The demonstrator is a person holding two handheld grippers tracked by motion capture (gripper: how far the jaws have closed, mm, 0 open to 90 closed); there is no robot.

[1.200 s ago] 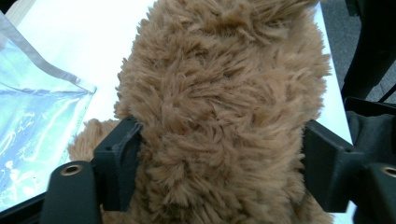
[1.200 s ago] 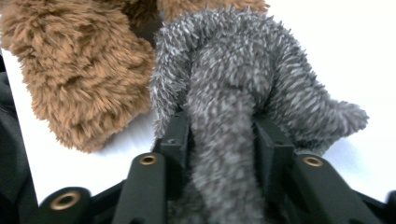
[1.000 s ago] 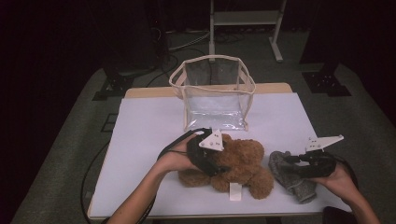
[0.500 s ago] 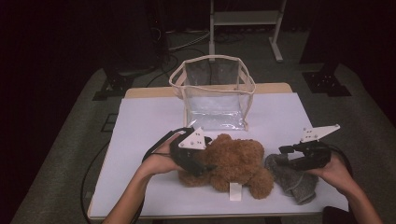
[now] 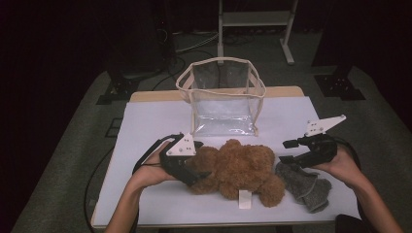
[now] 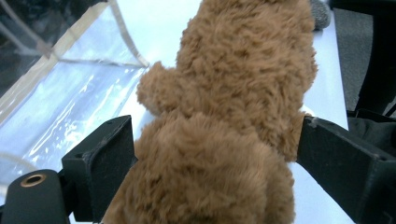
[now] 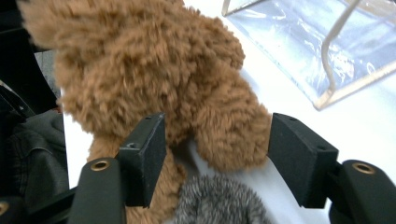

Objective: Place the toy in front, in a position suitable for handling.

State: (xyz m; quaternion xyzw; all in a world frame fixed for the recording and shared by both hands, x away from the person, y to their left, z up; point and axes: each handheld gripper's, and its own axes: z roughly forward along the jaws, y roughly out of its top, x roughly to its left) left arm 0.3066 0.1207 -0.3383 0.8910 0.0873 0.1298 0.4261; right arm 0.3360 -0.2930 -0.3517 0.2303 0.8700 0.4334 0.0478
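While both grippers spread, jaws just been opening, the bear [image 5: 238, 167] lies low-centre on the table [image 5: 145, 121]. Left gripper [image 5: 197, 174] straddles its end, loose; right gripper [image 5: 286, 151] hangs released above the grey cloth [image 5: 303, 187]. Risk: fur snags a pad, drags bear off the front edge.

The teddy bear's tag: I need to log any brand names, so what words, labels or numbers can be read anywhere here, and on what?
None can be read.
White tag on the brown teddy bear: too small to read.
Clear bag: no print visible.
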